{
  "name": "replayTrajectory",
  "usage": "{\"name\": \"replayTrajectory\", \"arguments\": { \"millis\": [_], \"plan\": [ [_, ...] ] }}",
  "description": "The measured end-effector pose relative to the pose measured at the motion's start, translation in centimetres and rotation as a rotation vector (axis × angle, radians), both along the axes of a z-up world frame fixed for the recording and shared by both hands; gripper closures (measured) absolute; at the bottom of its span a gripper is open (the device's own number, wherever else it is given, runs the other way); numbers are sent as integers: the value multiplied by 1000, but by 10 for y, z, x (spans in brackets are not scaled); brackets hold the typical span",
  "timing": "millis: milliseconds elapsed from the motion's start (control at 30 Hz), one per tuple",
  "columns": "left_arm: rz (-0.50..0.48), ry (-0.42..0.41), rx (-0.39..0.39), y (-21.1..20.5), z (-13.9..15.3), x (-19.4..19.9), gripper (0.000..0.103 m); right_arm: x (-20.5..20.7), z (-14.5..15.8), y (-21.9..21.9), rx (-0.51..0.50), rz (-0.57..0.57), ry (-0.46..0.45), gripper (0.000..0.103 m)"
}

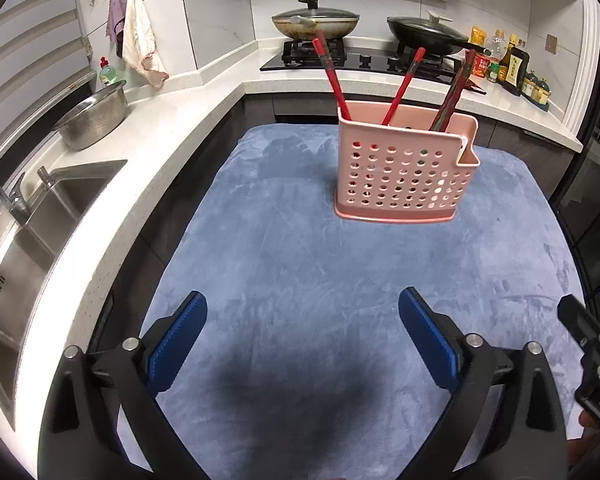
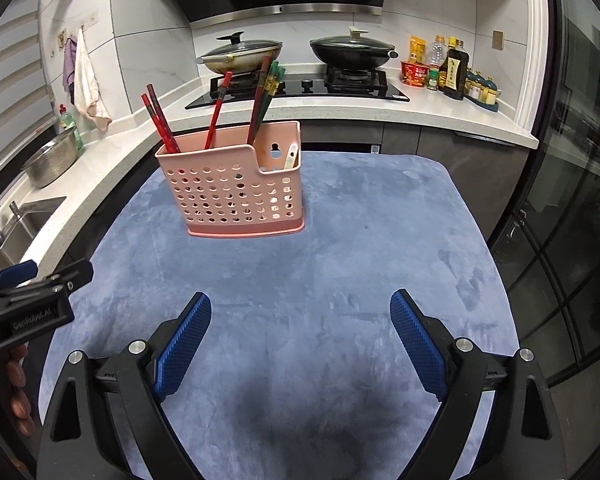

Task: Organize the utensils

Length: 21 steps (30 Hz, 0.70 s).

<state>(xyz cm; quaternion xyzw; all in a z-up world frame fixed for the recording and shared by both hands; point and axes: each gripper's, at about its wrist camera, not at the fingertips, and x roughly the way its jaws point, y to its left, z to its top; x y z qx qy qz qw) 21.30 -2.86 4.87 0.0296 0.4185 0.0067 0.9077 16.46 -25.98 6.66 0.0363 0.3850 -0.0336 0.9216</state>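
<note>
Grippers come first: the left gripper (image 1: 303, 334) and right gripper (image 2: 301, 330) gape wide, grasping nothing. Beyond, on the blue cloth (image 2: 340, 280), chopsticks (image 2: 216, 114) already stand in the pink holder (image 2: 236, 196); nothing appears left.

My left wrist camera looked forward and down along my left gripper (image 1: 302, 328), low over the blue cloth (image 1: 300, 280) on the bench. My right wrist camera did the same along my right gripper (image 2: 300, 328). Both faced the stove (image 2: 300, 84) wall and shared the pink holder (image 1: 404, 168), seen nearby, each catching the other gripper at its edge.
</note>
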Motion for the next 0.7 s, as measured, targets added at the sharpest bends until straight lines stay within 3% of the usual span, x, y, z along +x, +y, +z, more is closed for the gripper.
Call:
{"name": "replayTrajectory", "arguments": {
  "millis": [67,100,133,700],
  "plan": [
    [7,1,15,1,-3,-2,9,0,0,-1,3,-5,2,15],
    [13,0,23,1,-5,-2,9,-1,0,-1,3,-5,2,8],
    [18,2,27,2,-6,-3,9,-1,-1,-1,3,-4,5,7],
    [42,17,32,6,-16,-5,8,-1,-2,-2,5,-7,10,7]
  ]
}}
